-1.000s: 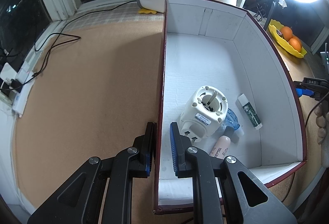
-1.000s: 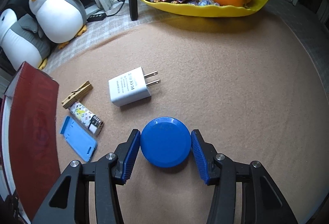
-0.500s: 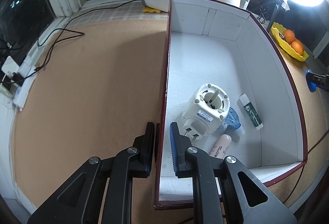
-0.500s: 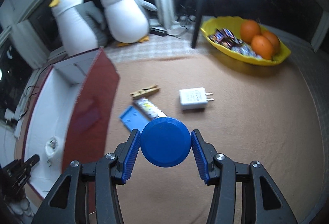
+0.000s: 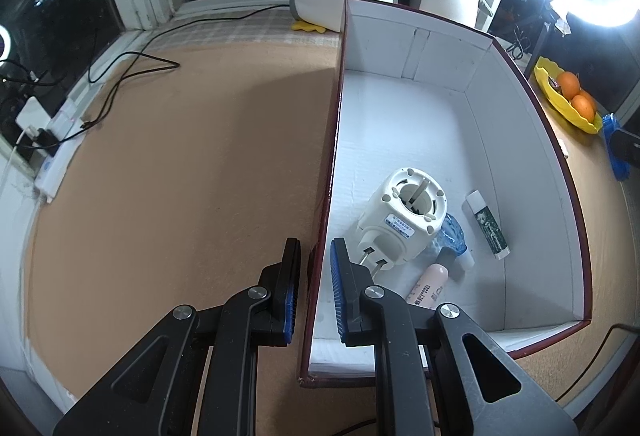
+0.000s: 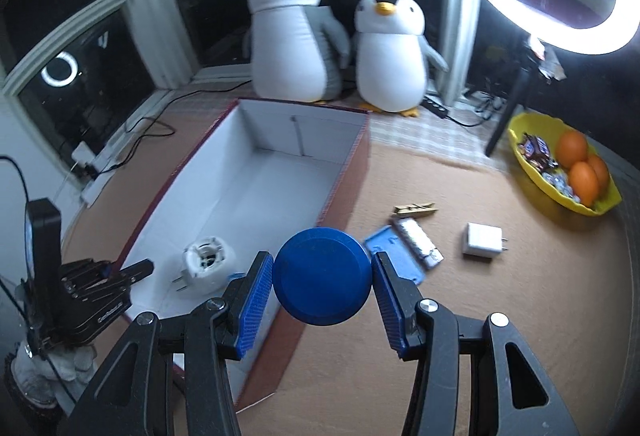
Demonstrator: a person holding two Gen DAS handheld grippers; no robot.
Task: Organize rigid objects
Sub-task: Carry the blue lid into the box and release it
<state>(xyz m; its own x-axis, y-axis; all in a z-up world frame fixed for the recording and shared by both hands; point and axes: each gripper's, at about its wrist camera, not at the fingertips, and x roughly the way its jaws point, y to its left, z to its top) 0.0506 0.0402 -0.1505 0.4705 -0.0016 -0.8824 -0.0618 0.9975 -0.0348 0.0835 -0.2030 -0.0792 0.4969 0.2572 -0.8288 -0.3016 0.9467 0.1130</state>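
- Blue and round, the disc (image 6: 322, 276) is riding between the pads of the right gripper (image 6: 322, 286), which has swung up off the brown tabletop (image 6: 500, 316) and across toward the box (image 6: 344, 172); a second ago it was sitting on the mat beside the white charger (image 6: 482, 240).
- That lift is putting the disc over the box's near right wall, so the carry looks nearly done and the drop inside seems to be what is coming.
- Right fingers (image 6: 252, 306) are standing partly open, both pads pressing the disc's rim.
- Left gripper (image 5: 312, 286) is staying put, its jaws nearly closed across the box's red side wall (image 5: 326, 196), one pad outside and one inside, steadying it.
- Already lying in the box: a white plug adapter (image 5: 404, 220), a white tube (image 5: 486, 224), a pink tube (image 5: 428, 284).
- Still waiting on the mat: the charger, a clothespin (image 6: 414, 210), a blue case (image 6: 394, 252) and a patterned lighter (image 6: 418, 242).
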